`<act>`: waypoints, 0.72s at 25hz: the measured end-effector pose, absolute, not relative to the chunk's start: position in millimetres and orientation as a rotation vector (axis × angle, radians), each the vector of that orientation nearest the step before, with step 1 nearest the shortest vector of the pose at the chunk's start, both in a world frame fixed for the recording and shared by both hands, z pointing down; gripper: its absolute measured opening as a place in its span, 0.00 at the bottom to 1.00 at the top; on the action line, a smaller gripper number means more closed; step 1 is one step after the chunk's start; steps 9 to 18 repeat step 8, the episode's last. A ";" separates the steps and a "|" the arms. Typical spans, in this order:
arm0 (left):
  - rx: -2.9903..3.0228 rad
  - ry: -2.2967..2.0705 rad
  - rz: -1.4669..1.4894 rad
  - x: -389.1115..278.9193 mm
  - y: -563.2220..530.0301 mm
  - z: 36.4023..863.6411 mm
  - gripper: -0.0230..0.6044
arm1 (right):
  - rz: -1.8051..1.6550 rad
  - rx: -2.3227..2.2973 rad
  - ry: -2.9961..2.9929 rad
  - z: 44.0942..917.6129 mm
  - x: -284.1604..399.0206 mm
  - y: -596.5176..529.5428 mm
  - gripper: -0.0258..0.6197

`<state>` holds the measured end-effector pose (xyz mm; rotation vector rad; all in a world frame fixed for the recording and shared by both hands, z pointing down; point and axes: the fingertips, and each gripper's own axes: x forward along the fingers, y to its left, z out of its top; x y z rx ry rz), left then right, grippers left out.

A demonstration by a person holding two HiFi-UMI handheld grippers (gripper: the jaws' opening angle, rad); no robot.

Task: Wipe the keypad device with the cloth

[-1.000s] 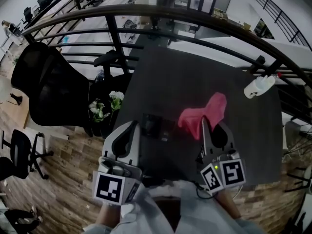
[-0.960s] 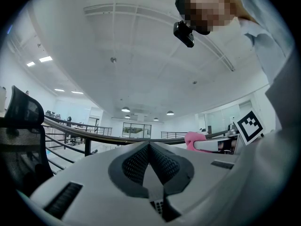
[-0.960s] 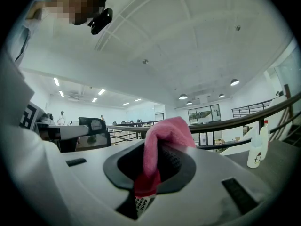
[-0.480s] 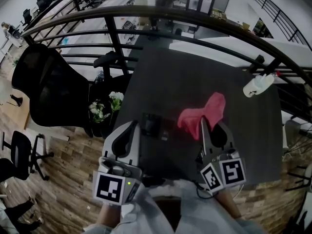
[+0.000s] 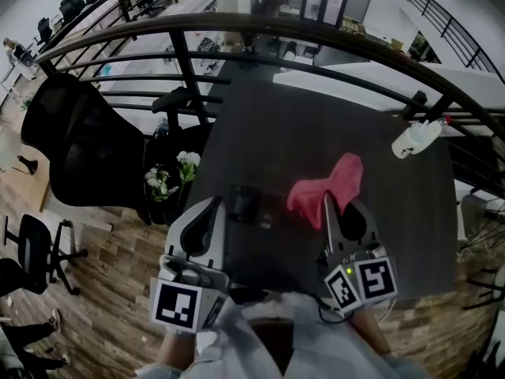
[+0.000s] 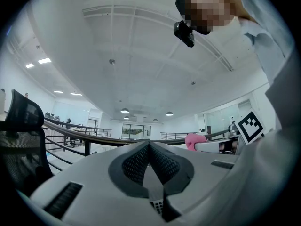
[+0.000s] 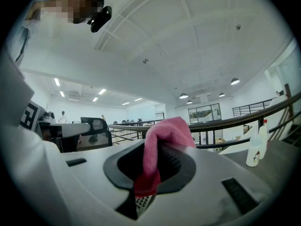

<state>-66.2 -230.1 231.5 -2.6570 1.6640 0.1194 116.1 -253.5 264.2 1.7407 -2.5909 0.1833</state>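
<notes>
Item: pink cloth (image 5: 330, 183), soft, light, I judge; my right gripper (image 5: 341, 205) pinches its near edge. Dark keypad device (image 5: 246, 203), likely rigid, lies just left. My left gripper (image 5: 213, 213): closed, empty.

Keypad device (image 5: 251, 204) — keys too blurred to tell; cloth (image 5: 331, 181) end hidden in right claw (image 5: 341, 200)

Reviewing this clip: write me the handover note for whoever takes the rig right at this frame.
Left claw: shut and empty, just left of the keypad device on the dark table.
Right claw: shut on the pink cloth, which sticks out past its tips, right of the device and not on it.
Done: cloth is gripped.
Left: bring the cloth onto the keypad device and wipe it.
Spray bottle sits at the far right, apart from both claws.
</notes>
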 end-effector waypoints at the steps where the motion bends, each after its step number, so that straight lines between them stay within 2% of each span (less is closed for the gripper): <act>1: -2.648 1.658 0.127 -65.9 -230.6 229.5 0.04 | 0.183 1.741 -2.591 263.9 116.6 -253.7 0.12; 18: -2.600 1.622 0.226 -61.9 -228.5 213.8 0.04 | 0.192 1.730 -2.593 263.5 117.9 -251.6 0.12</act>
